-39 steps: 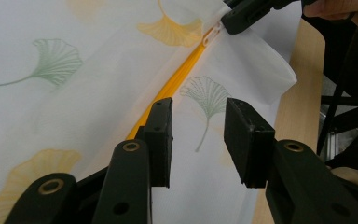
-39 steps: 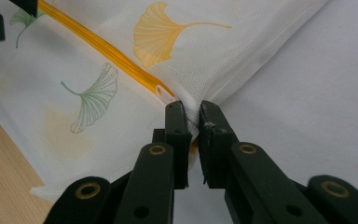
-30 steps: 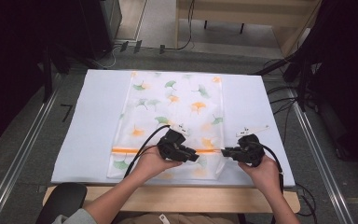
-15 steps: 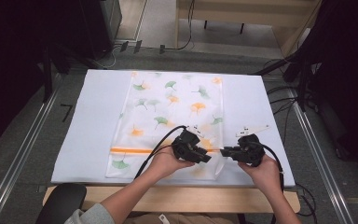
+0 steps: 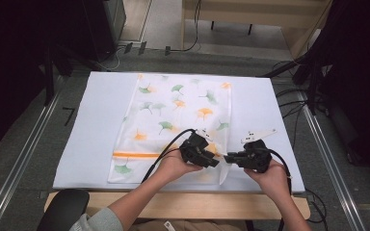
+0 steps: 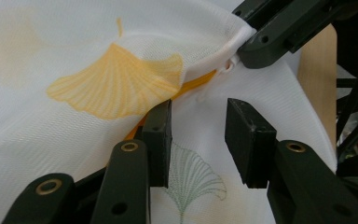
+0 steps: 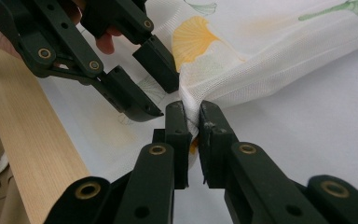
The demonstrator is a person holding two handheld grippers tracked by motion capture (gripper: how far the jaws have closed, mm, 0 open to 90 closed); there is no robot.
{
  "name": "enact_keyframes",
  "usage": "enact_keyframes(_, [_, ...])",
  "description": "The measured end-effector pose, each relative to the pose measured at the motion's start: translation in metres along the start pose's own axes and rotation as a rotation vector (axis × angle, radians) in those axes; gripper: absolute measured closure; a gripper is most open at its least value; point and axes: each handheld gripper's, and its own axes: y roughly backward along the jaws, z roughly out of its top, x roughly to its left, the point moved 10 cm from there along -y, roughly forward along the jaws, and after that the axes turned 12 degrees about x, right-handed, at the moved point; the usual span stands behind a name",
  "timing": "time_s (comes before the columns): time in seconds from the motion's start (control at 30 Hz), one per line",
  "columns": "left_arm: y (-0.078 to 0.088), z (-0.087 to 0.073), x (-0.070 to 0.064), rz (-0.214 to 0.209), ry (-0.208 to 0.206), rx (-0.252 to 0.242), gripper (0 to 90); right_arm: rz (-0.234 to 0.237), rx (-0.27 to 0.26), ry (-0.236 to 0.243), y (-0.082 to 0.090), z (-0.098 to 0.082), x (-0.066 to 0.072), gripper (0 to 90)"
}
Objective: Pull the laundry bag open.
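Note:
A white mesh bag (image 5: 178,110) printed with green and orange ginkgo leaves lies flat on the table, with an orange zipper (image 5: 135,154) across its near end. My right gripper (image 5: 227,158) is shut on the bag's near right edge, at the zipper's end; its jaws pinch a bunched fold of mesh (image 7: 192,116). My left gripper (image 5: 215,162) is open just left of it, jaws apart over the mesh beside the zipper (image 6: 198,81), with nothing between them (image 6: 198,126). The two grippers' tips nearly meet.
The bag rests on a white pad (image 5: 91,125) that covers the table, whose wooden front edge (image 5: 197,204) lies under the person's forearms. Cables (image 5: 294,103) trail off the right side. Metal rails (image 5: 24,154) flank the table.
My left gripper has slid right along the orange zipper until it is next to the right gripper. The right gripper has kept its place and its hold.

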Motion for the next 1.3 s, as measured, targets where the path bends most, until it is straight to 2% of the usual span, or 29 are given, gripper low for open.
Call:
enact_keyframes(0.13, [-0.0027, 0.0024, -0.0037, 0.013, -0.012, 0.004, 63.3, 0.006, -0.004, 0.003, -0.0007, 0.0016, 0.0012, 85.1])
enact_keyframes(0.23, [-0.004, 0.0046, -0.0062, -0.001, -0.013, -0.001, 67.4, 0.001, 0.001, 0.003, -0.0017, 0.0016, 0.0015, 85.1])
enact_keyframes(0.47, [-0.0064, 0.0064, -0.0047, 0.006, -0.025, -0.004, 70.1, 0.016, 0.009, -0.007, -0.0027, 0.0023, 0.0047, 85.3])
enact_keyframes(0.7, [-0.0058, 0.0058, -0.0055, 0.008, -0.018, 0.003, 77.1, 0.016, 0.009, 0.0, -0.0039, 0.0034, 0.0052, 85.2])
enact_keyframes(0.77, [-0.0063, 0.0062, -0.008, -0.013, -0.016, 0.002, 79.8, 0.02, 0.005, -0.001, -0.0035, 0.004, 0.0056, 85.2])
enact_keyframes(0.8, [-0.007, 0.0071, -0.0096, -0.024, 0.004, 0.0, 80.2, 0.025, 0.001, 0.002, -0.0034, 0.0044, 0.0058, 85.2])
enact_keyframes(0.9, [-0.0058, 0.0081, -0.0081, -0.006, 0.01, 0.001, 82.3, 0.033, -0.005, -0.007, -0.0022, 0.0044, 0.006, 85.2])
enact_keyframes(1.0, [-0.0041, 0.009, -0.0074, -0.001, 0.002, -0.015, 89.8, 0.042, -0.017, -0.014, -0.0001, 0.0049, 0.0053, 85.3])
enact_keyframes(1.1, [-0.0033, 0.0077, -0.0087, 0.0, -0.003, -0.003, 90.0, 0.044, -0.015, -0.013, 0.0001, 0.0044, 0.0053, 85.2])
enact_keyframes(1.3, [0.0011, 0.0065, -0.0088, -0.012, 0.002, -0.016, 90.0, 0.049, -0.016, -0.014, -0.0001, 0.0042, 0.005, 85.2])
